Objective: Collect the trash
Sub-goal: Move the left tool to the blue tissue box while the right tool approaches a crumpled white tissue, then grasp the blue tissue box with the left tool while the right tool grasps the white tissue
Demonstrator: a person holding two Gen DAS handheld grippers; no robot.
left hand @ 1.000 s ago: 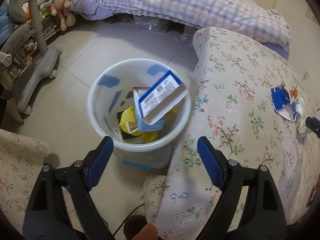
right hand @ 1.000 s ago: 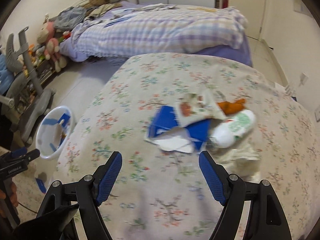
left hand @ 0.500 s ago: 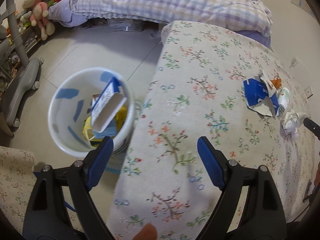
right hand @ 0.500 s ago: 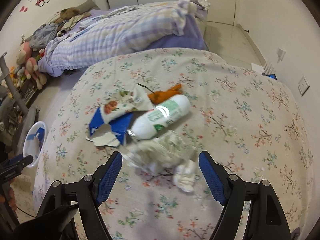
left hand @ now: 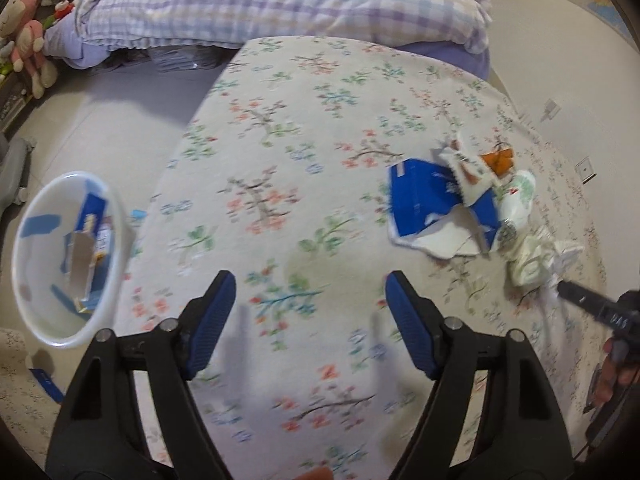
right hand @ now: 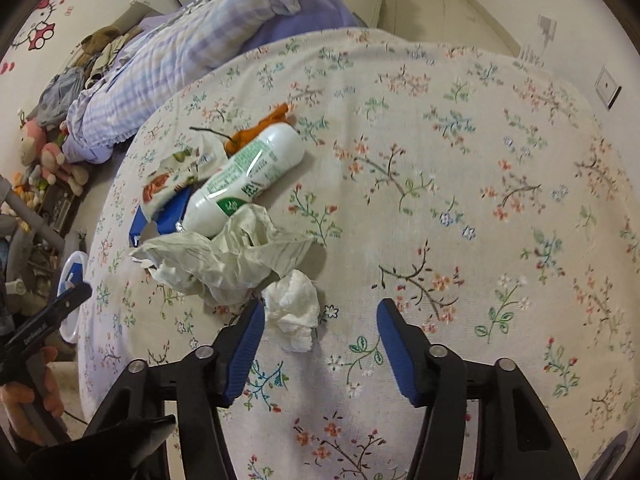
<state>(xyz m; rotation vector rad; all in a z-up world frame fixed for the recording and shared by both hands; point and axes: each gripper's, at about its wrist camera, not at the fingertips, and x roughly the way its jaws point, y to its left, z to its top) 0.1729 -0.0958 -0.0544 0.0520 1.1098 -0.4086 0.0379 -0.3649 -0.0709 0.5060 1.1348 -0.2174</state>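
Right wrist: tissue wad (right hand: 294,312) between open tongs (right hand: 320,336)

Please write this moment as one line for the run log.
left tongs: closing, empty | right tongs: closing over tissue | bin: beside bed

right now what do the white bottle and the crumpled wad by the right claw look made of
White bottle: likely glossy plastic, with bright highlights along its smooth side and a green printed label. Crumpled wad: probably tissue paper, matte white with soft irregular folds.
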